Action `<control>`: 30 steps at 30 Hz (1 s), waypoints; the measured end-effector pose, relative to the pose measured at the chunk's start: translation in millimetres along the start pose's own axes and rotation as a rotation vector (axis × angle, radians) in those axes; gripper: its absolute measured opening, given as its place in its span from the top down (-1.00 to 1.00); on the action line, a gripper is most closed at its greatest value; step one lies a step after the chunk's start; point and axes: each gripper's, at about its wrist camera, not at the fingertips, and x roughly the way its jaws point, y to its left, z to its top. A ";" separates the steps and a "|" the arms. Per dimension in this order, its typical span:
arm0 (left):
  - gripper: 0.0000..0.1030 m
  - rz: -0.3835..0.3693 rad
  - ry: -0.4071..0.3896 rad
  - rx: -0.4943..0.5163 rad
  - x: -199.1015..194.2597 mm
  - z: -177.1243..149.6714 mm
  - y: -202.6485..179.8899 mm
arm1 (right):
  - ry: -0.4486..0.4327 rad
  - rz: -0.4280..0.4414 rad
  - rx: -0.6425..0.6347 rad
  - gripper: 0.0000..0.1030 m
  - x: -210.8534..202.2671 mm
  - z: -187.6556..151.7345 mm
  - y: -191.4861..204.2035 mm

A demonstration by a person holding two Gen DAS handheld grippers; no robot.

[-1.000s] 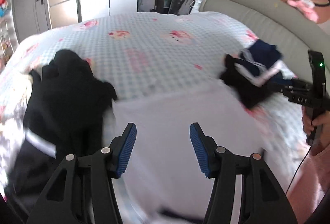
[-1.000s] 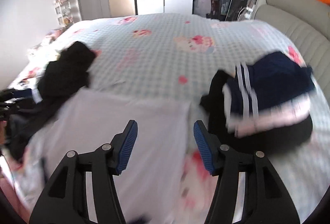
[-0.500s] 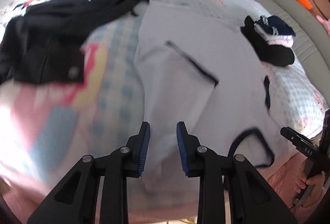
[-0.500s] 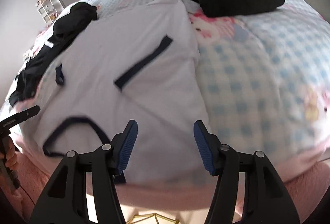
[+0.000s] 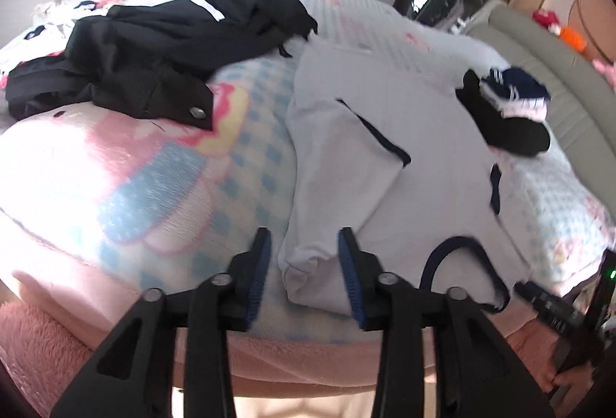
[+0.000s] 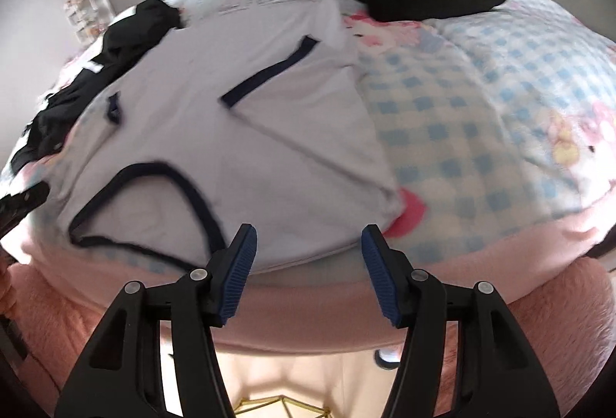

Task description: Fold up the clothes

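The white T-shirt [image 5: 385, 194] with navy trim lies flat on the checked blanket [image 5: 250, 164], its shoulder edge between the spread jaws of your left gripper [image 5: 304, 271], which have just been opening, pads not pressing. Your right gripper [image 6: 308, 264] hangs wide open just short of the other shoulder. Bite both shoulders at matching points beside the collar [image 6: 146, 202] before lifting. No readable writing on the shirt; the lettering on the other gripper's finger is too blurred.
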 end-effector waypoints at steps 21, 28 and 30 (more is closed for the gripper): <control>0.11 -0.061 0.137 -0.192 22.3 -10.5 18.4 | -0.025 -0.005 0.194 -0.16 5.5 33.5 -40.7; 0.06 -0.094 0.160 -0.220 23.7 -13.0 23.0 | 0.027 0.006 0.216 -0.17 15.3 4.5 -47.8; 0.06 -0.090 0.146 -0.207 20.8 -15.2 19.5 | 0.026 0.004 0.209 -0.17 15.0 4.7 -46.8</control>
